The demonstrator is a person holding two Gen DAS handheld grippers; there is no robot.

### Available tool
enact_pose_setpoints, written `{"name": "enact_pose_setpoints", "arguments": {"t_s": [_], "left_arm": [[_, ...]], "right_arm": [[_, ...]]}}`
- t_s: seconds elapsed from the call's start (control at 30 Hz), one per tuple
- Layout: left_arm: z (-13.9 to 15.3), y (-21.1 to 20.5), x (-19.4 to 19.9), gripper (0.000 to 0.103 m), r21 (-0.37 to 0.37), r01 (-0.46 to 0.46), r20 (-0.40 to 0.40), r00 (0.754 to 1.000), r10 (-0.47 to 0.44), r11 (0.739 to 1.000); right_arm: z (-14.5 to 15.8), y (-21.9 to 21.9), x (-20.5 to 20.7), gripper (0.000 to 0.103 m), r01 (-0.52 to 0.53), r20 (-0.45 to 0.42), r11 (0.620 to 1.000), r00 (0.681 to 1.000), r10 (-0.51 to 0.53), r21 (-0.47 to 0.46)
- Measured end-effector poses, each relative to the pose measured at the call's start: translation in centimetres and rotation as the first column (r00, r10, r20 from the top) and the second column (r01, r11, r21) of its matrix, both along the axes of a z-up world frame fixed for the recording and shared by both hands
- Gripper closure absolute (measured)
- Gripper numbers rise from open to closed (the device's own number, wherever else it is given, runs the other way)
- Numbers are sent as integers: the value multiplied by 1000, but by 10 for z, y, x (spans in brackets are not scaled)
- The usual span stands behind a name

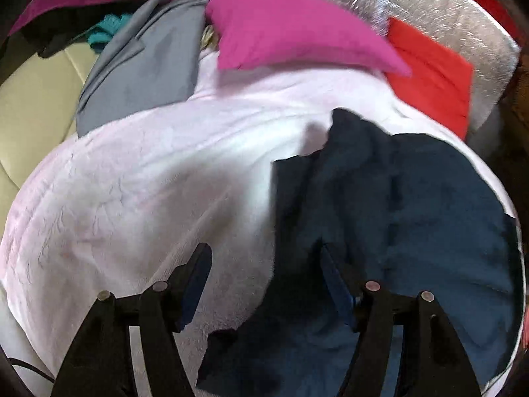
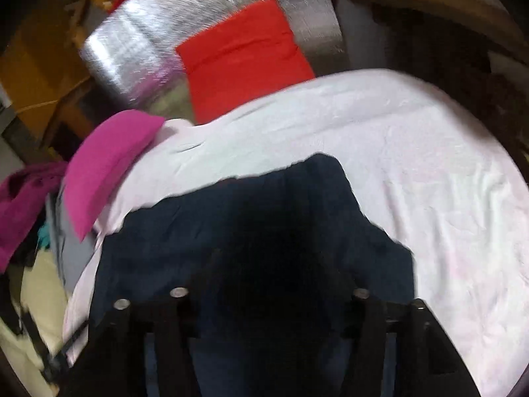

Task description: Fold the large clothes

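Left gripper [image 1: 264, 264], jaws apart and holding nothing, straddles the edge of the crumpled dark navy garment [image 1: 413, 198] on the pale pink fleece blanket [image 1: 132, 182]; right gripper [image 2: 274, 264], lower centre, blurred: jaw state cannot be told.

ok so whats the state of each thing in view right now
left tool: open, over the dark blue garment's edge
dark blue garment: crumpled, unfolded, on the pink blanket
pink blanket: spread out
magenta cloth: folded
red cloth: folded flat
grey garment: lying loose
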State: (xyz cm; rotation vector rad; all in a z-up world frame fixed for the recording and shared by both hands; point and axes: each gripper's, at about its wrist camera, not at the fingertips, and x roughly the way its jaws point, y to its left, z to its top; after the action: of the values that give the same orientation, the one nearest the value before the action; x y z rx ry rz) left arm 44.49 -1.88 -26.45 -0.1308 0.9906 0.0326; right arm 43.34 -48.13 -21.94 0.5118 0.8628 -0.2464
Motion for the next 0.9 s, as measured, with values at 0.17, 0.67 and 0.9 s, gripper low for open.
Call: {"name": "enact_pose_setpoints", "arguments": {"t_s": [0.17, 0.67, 0.9], "left_arm": [[-8, 1, 5, 33, -23, 2, -24, 1000, -2, 1000], [10, 21, -10, 33, -9, -10, 61, 998, 11, 1000], [0, 37, -4, 33, 5, -59, 27, 998, 58, 998]], "right_arm": [[-54, -16, 49, 55, 55, -164, 998, 985, -51, 17], [8, 193, 78, 52, -353, -47, 925, 936, 350, -144], [-41, 229, 120, 52, -361, -187, 908, 927, 325, -211]]}}
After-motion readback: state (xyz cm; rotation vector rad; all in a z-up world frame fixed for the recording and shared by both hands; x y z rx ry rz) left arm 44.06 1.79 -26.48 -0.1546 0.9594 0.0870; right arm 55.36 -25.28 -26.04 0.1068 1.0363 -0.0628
